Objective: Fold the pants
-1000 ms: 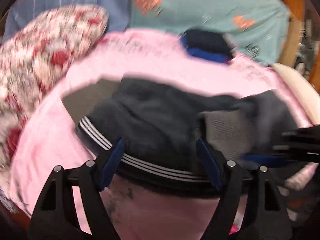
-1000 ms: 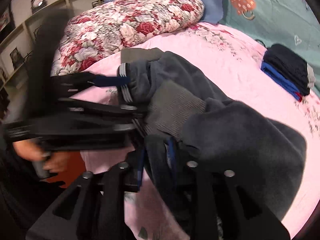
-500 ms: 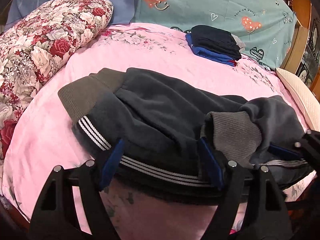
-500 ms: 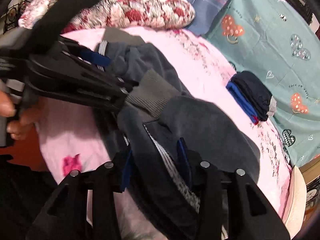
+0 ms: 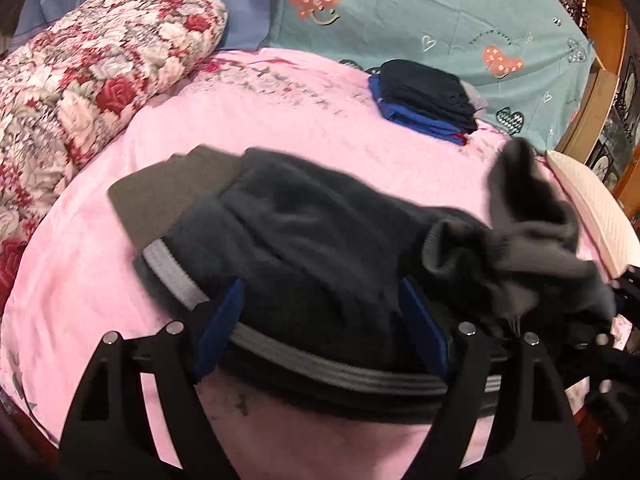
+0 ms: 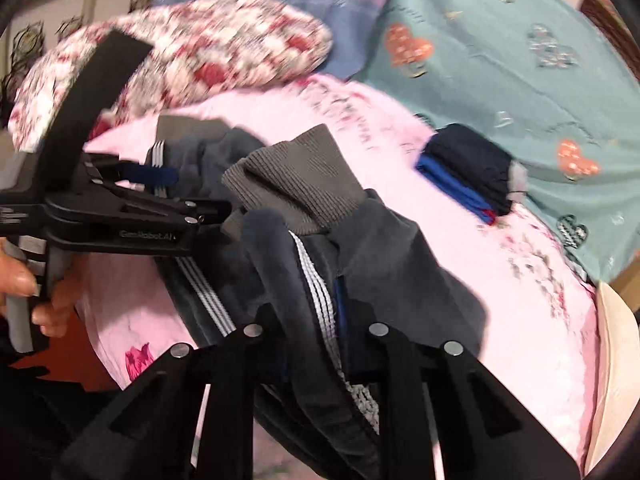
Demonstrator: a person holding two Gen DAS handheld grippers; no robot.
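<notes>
Dark grey fleece pants [image 5: 320, 248] with white side stripes and grey ribbed cuffs lie bunched on the pink bedsheet [image 5: 280, 120]. My left gripper [image 5: 320, 320] stands open with its blue-padded fingers on either side of the striped pants fabric. It also shows in the right wrist view [image 6: 160, 184]. My right gripper [image 6: 316, 320] is shut on a striped fold of the pants [image 6: 304, 216] and holds it up. A ribbed cuff [image 6: 296, 176] rises above the fold.
A floral pillow [image 5: 88, 80] lies at the far left. A folded stack of dark and blue clothes [image 5: 428, 100] sits at the back right, before a teal heart-print pillow [image 5: 440, 20]. A cream cushion [image 5: 592, 212] lies at the right edge.
My right gripper has lifted the pants end up and over, so the cuff now rises at the right. My left gripper has stayed open around the striped fabric.
</notes>
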